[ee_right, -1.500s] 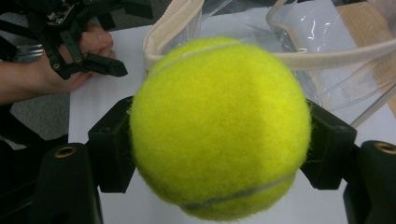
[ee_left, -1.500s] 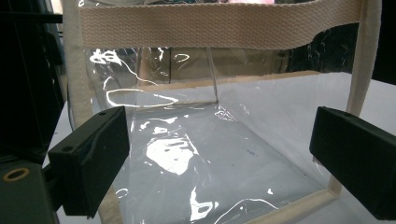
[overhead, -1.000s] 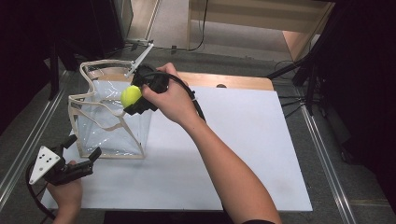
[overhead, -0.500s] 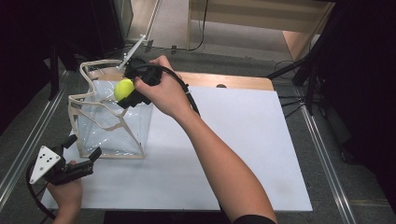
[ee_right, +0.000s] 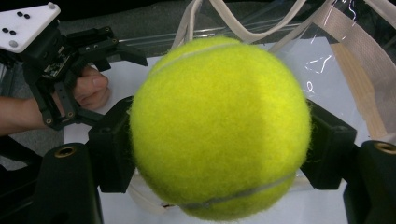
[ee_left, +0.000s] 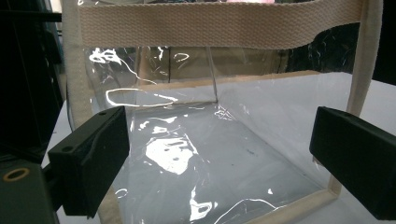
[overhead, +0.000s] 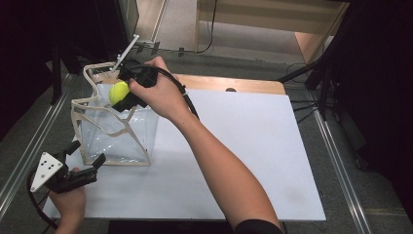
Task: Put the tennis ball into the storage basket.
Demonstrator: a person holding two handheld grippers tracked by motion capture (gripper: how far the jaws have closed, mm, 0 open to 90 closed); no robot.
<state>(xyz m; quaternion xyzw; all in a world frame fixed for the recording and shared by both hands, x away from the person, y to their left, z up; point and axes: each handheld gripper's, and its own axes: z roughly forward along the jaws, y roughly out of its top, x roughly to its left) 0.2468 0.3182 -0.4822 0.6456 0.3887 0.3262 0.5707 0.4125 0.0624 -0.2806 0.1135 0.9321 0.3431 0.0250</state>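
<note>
Two grippers in play, read left to right across the high view. Left gripper (overhead: 86,171) sits low at the near left corner of the white board (overhead: 253,156), just short of the clear bag (overhead: 117,134); its jaws stand wide apart with nothing between them, pointed at the bag's near wall. In the left gripper view that wall, with its woven strap (ee_left: 219,23) across the top, lies beyond both open jaws, untouched as far as I can tell.

Next right: the bag itself, upright, mouth open, cream straps looping loosely over the rim.

Right gripper (overhead: 124,95) is above the bag's far side, jaws clamped on the tennis ball (overhead: 118,92) at opposite sides. The right gripper view shows the ball (ee_right: 219,128) bulging well past both pads, with straps and bag opening behind it.

Risks, as judged:
- Nothing steadies the bag. A ball striking the rim or a wall could tip or fold the soft plastic.
- Loose straps cross the opening; the ball could land on one and roll off onto the board.
- A release off-centre, near the far rim, would likely bounce out.
- The grip covers little of the ball; a jolt could slip it early.
</note>
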